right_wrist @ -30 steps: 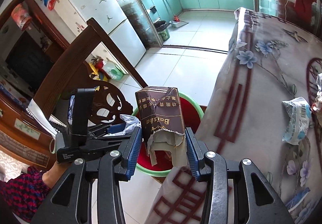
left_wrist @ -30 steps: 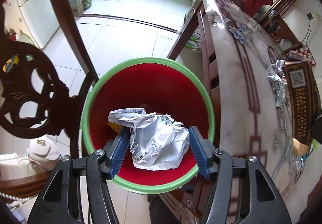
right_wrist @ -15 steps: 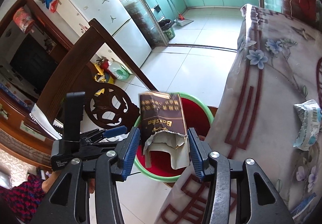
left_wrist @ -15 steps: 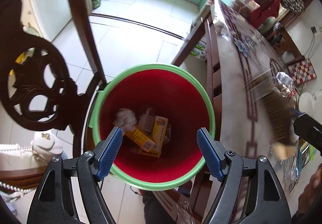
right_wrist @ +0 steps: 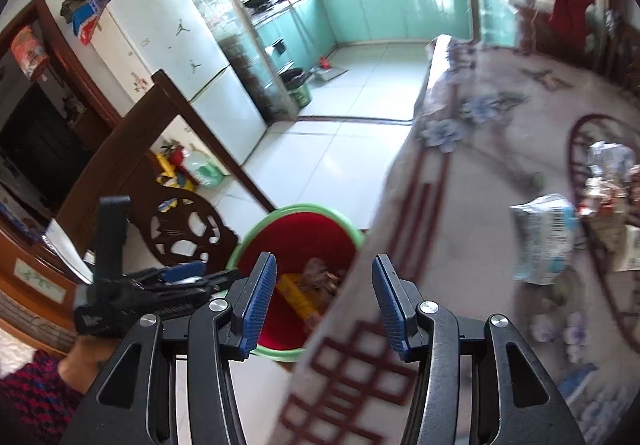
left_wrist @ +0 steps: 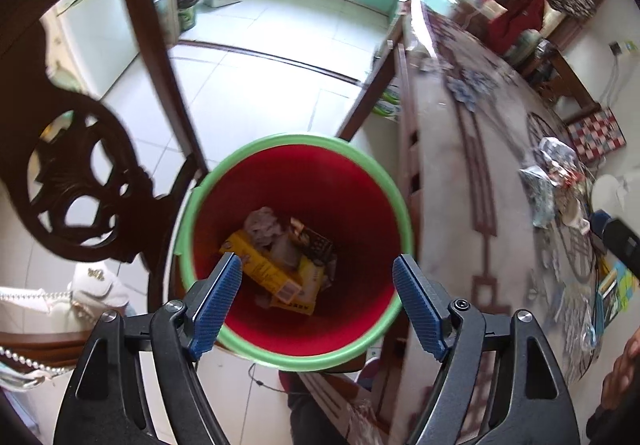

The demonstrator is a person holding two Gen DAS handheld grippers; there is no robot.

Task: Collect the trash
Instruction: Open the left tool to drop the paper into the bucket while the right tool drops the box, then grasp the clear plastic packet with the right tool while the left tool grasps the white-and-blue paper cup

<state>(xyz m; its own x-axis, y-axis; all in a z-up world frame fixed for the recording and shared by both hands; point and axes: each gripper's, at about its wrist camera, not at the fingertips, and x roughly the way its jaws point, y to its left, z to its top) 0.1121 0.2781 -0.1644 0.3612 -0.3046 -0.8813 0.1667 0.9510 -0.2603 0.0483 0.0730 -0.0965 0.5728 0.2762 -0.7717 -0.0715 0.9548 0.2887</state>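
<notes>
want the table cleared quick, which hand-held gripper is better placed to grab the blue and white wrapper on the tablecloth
Right. The right hand-held gripper is empty and already over the table edge, facing the blue and white wrapper. The left hand-held gripper, jaws opening, hangs over the red bin.

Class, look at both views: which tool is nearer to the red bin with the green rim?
Left. The left tool hangs open directly over the red bin, while the right tool, empty and open, sits off to the side at the table edge.
</notes>
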